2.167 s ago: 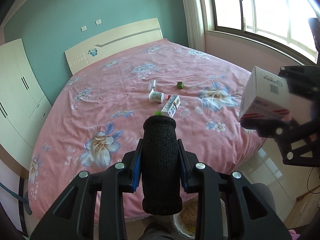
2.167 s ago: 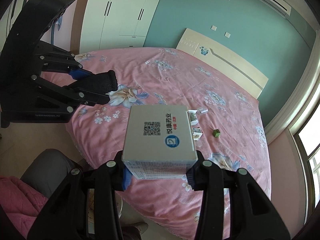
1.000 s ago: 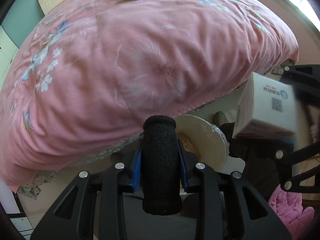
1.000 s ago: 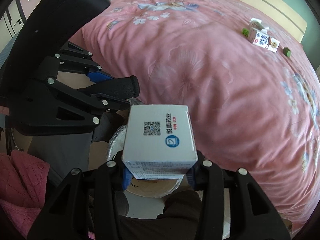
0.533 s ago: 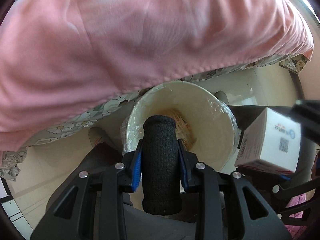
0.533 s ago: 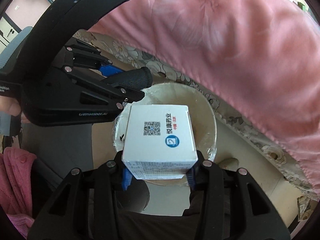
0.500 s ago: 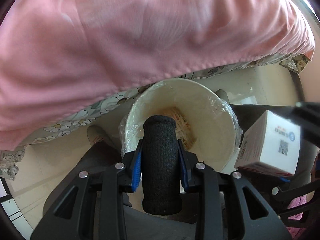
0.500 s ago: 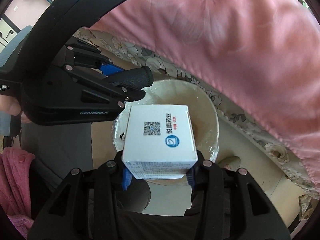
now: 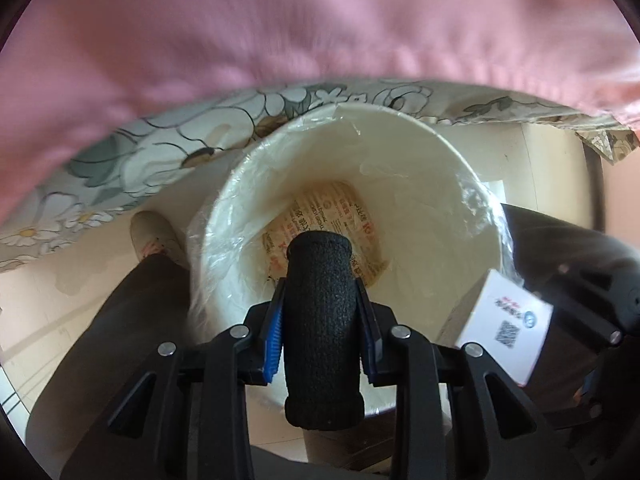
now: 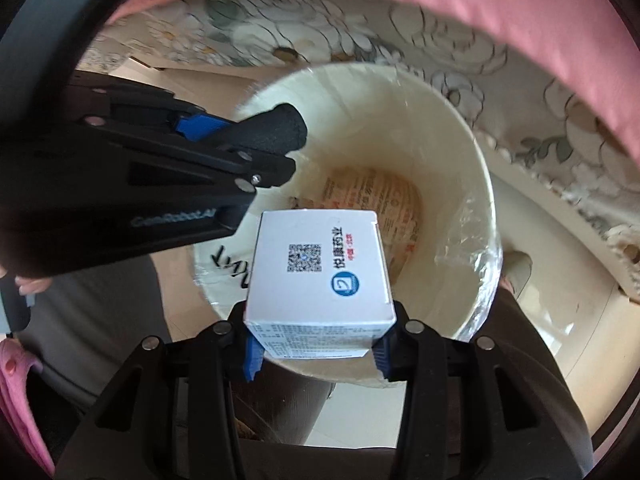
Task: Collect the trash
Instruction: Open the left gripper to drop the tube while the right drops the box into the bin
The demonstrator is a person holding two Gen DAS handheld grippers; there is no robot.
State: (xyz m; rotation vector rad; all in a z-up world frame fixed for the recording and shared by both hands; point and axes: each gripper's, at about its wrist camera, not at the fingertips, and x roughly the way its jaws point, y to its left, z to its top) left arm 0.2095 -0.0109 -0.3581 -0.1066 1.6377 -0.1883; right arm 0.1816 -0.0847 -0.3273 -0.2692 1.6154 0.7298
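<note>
A cream trash bin (image 9: 472,200) lined with clear plastic stands on the floor beside the bed, a printed wrapper (image 9: 340,208) lying at its bottom. My left gripper (image 9: 320,320) is shut on a black foam tube (image 9: 322,340), which hangs over the bin's mouth. My right gripper (image 10: 316,344) is shut on a white box (image 10: 320,276) with a QR code, held above the bin (image 10: 460,152). That box (image 9: 506,328) shows at the bin's right rim in the left wrist view. The left gripper (image 10: 276,152) and the tube (image 10: 272,132) reach in from the left.
The pink bedspread (image 9: 300,24) and a floral bed skirt (image 9: 132,148) hang just behind the bin. A person's grey trouser legs (image 9: 120,332) and a shoe (image 9: 154,232) flank the bin. Beige floor (image 10: 580,344) lies around it. Pink fabric (image 10: 20,392) sits at the lower left.
Both grippers have sunk from above the bed's edge toward the bin, tilting downward. The bin now fills both views, and the bed's top with its remaining items has left the picture.
</note>
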